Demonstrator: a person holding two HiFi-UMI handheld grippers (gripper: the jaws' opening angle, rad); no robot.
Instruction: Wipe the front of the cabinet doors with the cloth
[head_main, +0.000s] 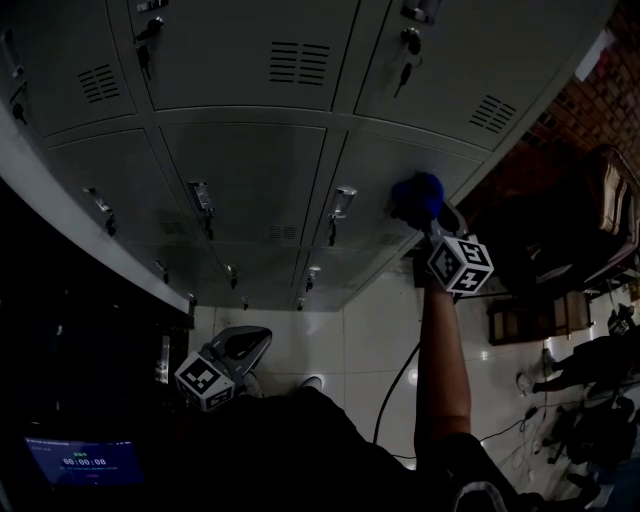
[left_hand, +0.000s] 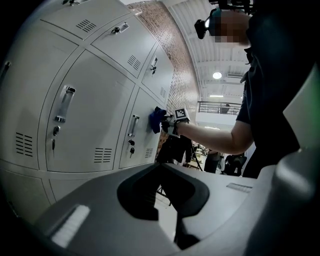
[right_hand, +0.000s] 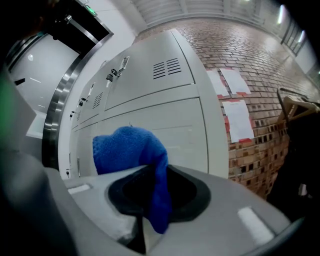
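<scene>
My right gripper (right_hand: 150, 205) is clenched on the blue cloth (right_hand: 131, 150), and the cloth is bunched against the cabinet door (right_hand: 170, 125), just right of that door's handle (head_main: 343, 202). My left gripper (left_hand: 167, 200) has its jaws together and empty, and sits low by the cabinet's bottom row. A brick wall (right_hand: 260, 70) with paper sheets (right_hand: 237, 120) is right of the cabinet, and a black cable (head_main: 395, 385) lies on the floor below it

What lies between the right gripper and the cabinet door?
Only the blue cloth: the right gripper is shut on it, and its bunched end seems to press on the cabinet door. The right gripper view shows this best.
</scene>
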